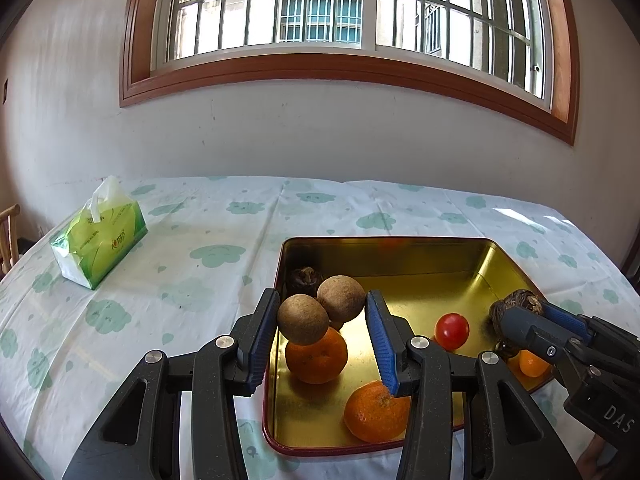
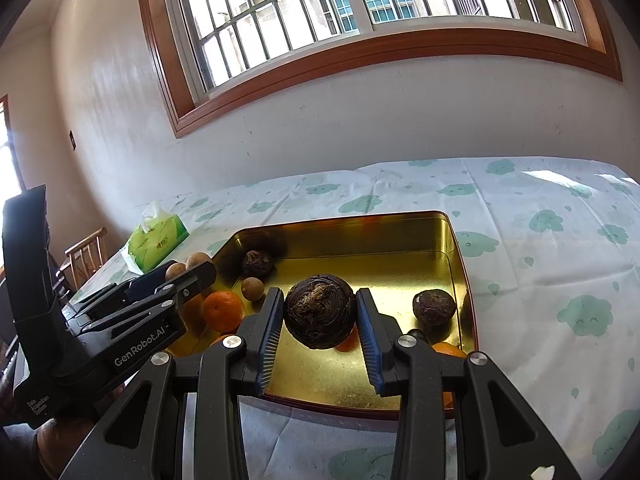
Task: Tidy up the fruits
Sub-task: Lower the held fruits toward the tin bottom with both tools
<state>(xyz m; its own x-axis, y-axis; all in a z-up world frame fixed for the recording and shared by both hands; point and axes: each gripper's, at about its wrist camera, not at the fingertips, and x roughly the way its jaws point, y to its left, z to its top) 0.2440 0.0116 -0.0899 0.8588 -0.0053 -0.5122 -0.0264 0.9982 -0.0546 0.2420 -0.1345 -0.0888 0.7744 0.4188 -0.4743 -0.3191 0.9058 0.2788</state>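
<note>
A gold metal tray [image 1: 400,248] with a red rim lies on the table; it also shows in the right wrist view [image 2: 456,248]. My left gripper [image 1: 322,314] is shut on two joined tan longans [image 1: 320,310] above the tray's left side. My right gripper [image 2: 320,314] is shut on a dark brown water chestnut [image 2: 320,310] above the tray's near edge. In the tray lie oranges [image 1: 316,356] [image 1: 374,412], a red cherry tomato [image 1: 452,330], another dark water chestnut [image 2: 434,306], one more at the far corner [image 2: 258,262] and a loose longan [image 2: 253,289].
A green tissue pack [image 1: 100,236] stands at the table's far left. The table wears a white cloth with green cloud prints [image 1: 216,254]. A wooden chair [image 2: 86,254] stands past the left end. A wall with a barred window lies behind.
</note>
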